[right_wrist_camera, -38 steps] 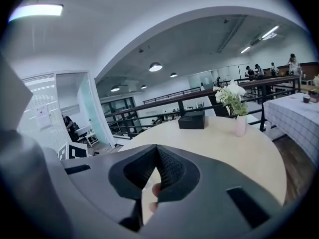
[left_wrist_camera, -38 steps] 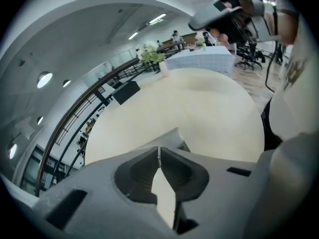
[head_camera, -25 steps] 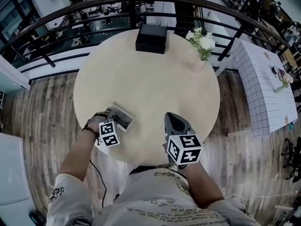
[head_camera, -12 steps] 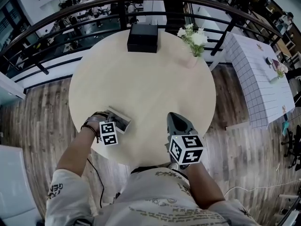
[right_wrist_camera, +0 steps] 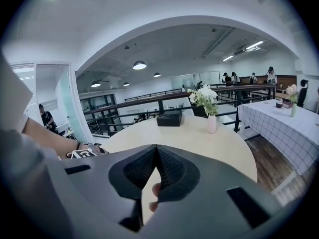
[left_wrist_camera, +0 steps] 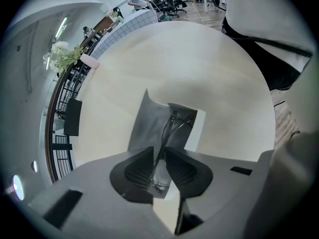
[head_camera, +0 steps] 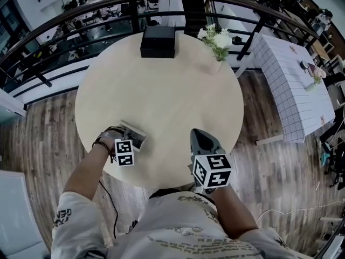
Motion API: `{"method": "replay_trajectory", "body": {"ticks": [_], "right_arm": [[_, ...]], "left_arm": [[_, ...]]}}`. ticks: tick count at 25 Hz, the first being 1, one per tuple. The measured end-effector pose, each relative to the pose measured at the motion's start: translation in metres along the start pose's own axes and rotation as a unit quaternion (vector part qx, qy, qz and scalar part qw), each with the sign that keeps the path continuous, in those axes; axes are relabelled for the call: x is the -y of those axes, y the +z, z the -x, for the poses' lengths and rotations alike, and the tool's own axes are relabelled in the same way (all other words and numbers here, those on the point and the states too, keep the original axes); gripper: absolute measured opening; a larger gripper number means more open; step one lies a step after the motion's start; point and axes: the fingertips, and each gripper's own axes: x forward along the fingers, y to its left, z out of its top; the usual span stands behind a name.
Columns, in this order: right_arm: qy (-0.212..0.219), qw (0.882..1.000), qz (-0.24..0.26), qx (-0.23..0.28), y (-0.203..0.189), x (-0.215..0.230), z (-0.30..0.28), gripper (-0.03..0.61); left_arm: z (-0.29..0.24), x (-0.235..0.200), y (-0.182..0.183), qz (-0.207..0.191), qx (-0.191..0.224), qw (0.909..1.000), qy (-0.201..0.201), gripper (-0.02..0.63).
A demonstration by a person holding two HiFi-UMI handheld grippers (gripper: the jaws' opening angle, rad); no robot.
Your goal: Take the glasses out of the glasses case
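The grey glasses case (left_wrist_camera: 143,126) lies open on the round pale table (head_camera: 161,90), near its front left edge. The thin-framed glasses (left_wrist_camera: 170,125) lie partly in the case. My left gripper (left_wrist_camera: 159,158) is shut on the near end of the glasses, with a lens showing between the jaws. In the head view the left gripper (head_camera: 130,140) sits right over the case (head_camera: 136,133). My right gripper (head_camera: 195,135) hovers over the front right of the table, well apart from the case. Its jaws (right_wrist_camera: 157,151) are shut with nothing between them.
A black box (head_camera: 158,41) stands at the table's far edge, with a pink vase of white flowers (head_camera: 215,41) to its right. A dark railing (head_camera: 64,23) curves behind the table. A second table with a checked cloth (head_camera: 285,85) stands to the right, on a wooden floor.
The head camera has drifted, so the table sits a little further left in the picture. Both grippers keep their places; the left stays at the case.
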Motion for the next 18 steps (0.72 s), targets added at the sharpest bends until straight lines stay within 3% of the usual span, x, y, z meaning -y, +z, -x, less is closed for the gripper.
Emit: {"method": "replay_trajectory", "body": {"ticks": [9, 18], "right_arm": [[-0.008, 1.0, -0.003, -0.003, -0.006, 0.012, 0.008, 0.009], [0.011, 1.0, -0.002, 0.001, -0.005, 0.013, 0.01, 0.009]], "left_arm": [[0.0, -0.007, 0.003, -0.012, -0.012, 0.9996, 0.023, 0.021], [0.016, -0.008, 0.002, -0.024, -0.032, 0.9981, 0.047, 0.02]]}}
